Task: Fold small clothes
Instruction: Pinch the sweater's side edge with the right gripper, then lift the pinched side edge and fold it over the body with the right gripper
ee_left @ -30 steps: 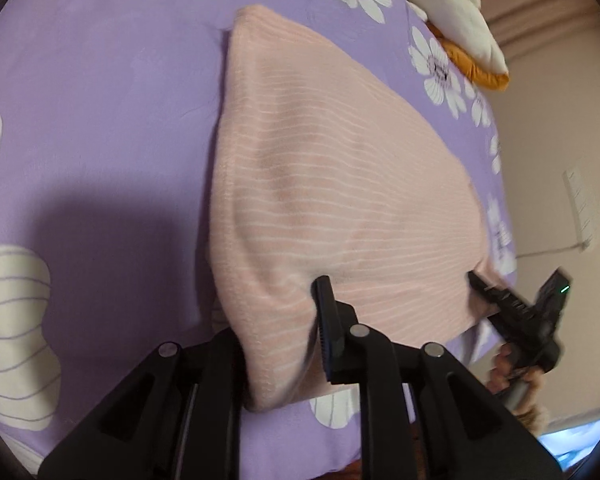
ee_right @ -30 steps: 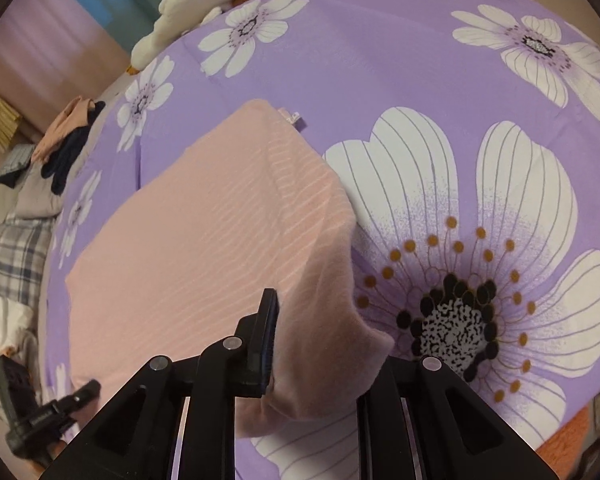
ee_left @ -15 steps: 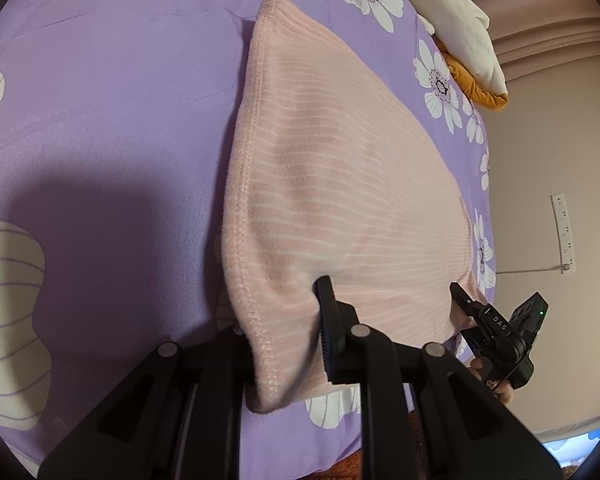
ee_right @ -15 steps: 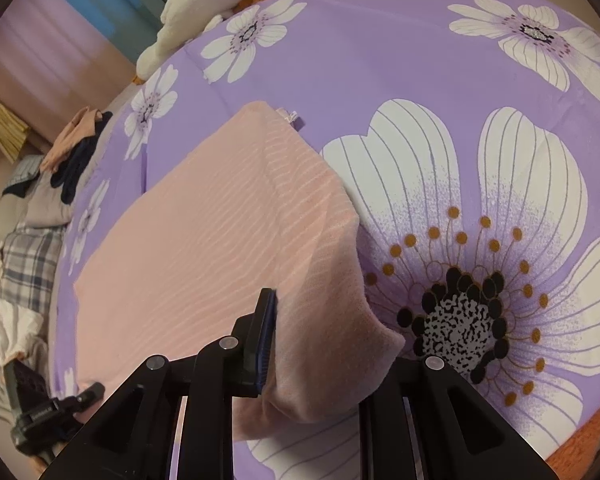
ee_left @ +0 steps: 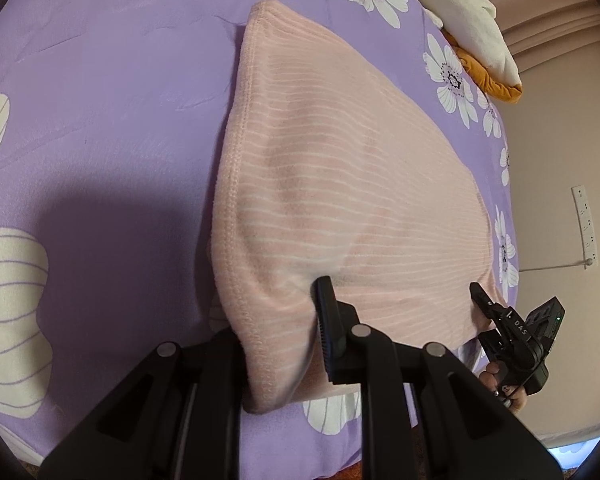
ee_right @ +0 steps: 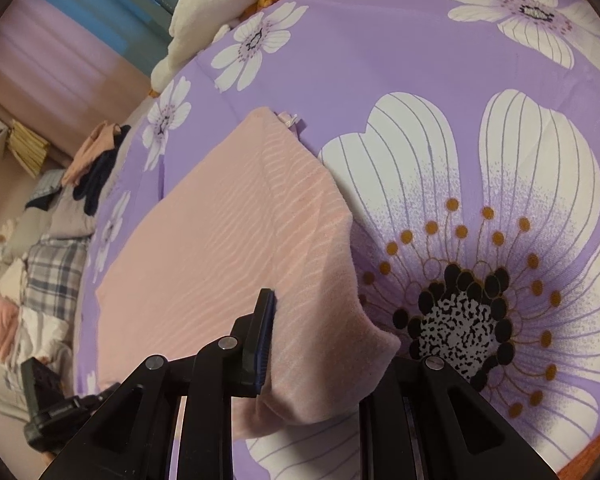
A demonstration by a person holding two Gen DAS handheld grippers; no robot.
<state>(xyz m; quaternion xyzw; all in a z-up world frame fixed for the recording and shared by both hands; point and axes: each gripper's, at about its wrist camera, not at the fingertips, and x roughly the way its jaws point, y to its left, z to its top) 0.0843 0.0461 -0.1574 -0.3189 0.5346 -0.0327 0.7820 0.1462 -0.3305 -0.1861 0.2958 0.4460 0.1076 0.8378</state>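
Observation:
A pink ribbed cloth with thin white stripes (ee_left: 340, 184) lies on a purple flowered bedspread (ee_left: 112, 80), its near edge lifted off the bed. My left gripper (ee_left: 280, 328) is shut on the cloth's near left corner, which bunches between its fingers. In the right wrist view the same pink cloth (ee_right: 220, 232) stretches away, and my right gripper (ee_right: 320, 344) is shut on its near right corner. The right gripper (ee_left: 512, 332) also shows at the lower right of the left wrist view, held by a hand. The left gripper (ee_right: 60, 404) appears at the lower left of the right wrist view.
A cream and orange plush bundle (ee_left: 472, 28) lies at the far end of the bed. Beyond the bed's left edge is a heap of clothes (ee_right: 56, 248), some of them plaid. A wall with a socket strip (ee_left: 584, 224) stands to the right of the bed.
Both views have tilted a little, and the cloth now looks more stretched between the two grippers. Both grips on the corners are unchanged.

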